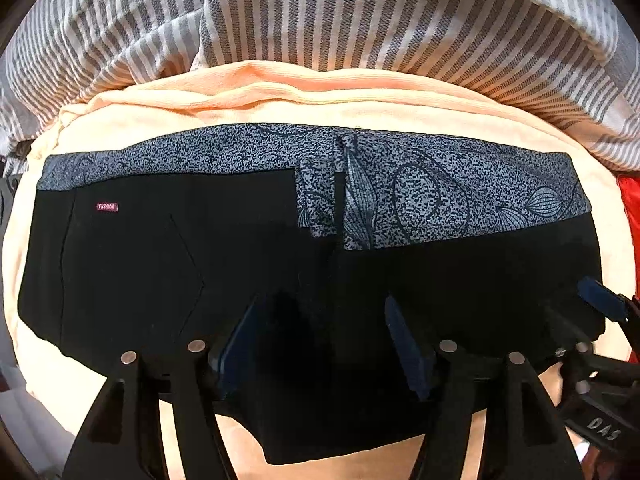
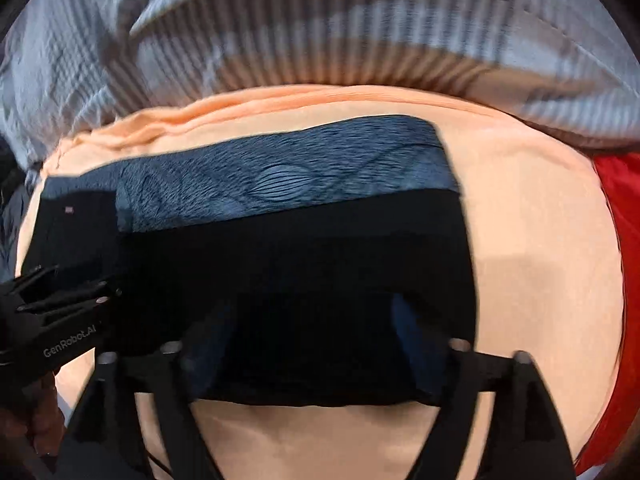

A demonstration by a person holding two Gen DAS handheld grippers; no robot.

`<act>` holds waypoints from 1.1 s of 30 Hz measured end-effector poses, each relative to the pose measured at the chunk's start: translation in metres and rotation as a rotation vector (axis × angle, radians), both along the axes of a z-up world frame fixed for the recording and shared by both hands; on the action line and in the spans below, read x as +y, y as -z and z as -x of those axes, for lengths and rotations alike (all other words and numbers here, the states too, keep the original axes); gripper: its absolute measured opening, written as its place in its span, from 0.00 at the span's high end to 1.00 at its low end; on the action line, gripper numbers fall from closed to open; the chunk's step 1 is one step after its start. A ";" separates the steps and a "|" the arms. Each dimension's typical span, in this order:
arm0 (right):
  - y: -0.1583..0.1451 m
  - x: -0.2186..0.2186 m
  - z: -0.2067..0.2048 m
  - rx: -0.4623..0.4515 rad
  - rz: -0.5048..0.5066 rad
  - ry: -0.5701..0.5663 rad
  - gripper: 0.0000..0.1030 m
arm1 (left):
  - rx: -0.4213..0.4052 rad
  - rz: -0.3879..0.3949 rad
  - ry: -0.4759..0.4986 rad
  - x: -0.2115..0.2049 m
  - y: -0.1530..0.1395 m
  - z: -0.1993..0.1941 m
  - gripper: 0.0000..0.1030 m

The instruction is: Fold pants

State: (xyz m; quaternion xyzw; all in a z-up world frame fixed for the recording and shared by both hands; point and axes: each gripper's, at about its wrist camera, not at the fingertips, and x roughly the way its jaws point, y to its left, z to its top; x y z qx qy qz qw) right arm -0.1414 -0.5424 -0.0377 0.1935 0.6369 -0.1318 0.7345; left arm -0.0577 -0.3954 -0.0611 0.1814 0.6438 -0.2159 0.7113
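**Folded pants on peach cloth, both hand-held grippers released**

The pants (image 1: 248, 264) are seen lying folded into a flat black block on a peach cloth (image 1: 280, 108). A blue-grey patterned band (image 1: 420, 184) is laid along their far edge, and a small "FASHION" tag (image 1: 107, 207) is shown near the far left corner. Striped bedding (image 1: 360, 20) is bunched beyond the cloth, and a red fabric (image 2: 616, 240) is visible at the cloth's right side.

The left hand-held gripper (image 1: 320, 344) is pointed down over the near edge of the pants. Its jaws are held apart, with black fabric seen between them but not pinched by the pads. The right hand-held gripper (image 2: 316, 344) is likewise spread wide above the near right part of the pants, with nothing gripped; this view is blurred. In the left view, the right one's blue pad is seen near the pants' right edge. In the right view, the left one appears at the left border, over the pants' left part.
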 end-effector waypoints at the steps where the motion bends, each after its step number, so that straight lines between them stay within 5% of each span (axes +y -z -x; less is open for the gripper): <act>1: 0.001 0.000 -0.001 0.000 -0.005 0.003 0.16 | 0.005 0.004 -0.003 0.001 0.000 -0.001 0.36; 8: 0.007 0.002 -0.009 0.004 -0.066 -0.024 0.01 | 0.011 0.020 -0.009 0.010 0.002 -0.005 0.34; 22: 0.000 0.024 -0.020 0.052 -0.014 -0.044 0.00 | -0.017 0.032 -0.097 0.067 -0.031 -0.017 0.31; 33: -0.030 0.053 -0.024 -0.024 -0.156 0.020 0.00 | -0.015 0.036 -0.157 0.112 -0.042 -0.017 0.31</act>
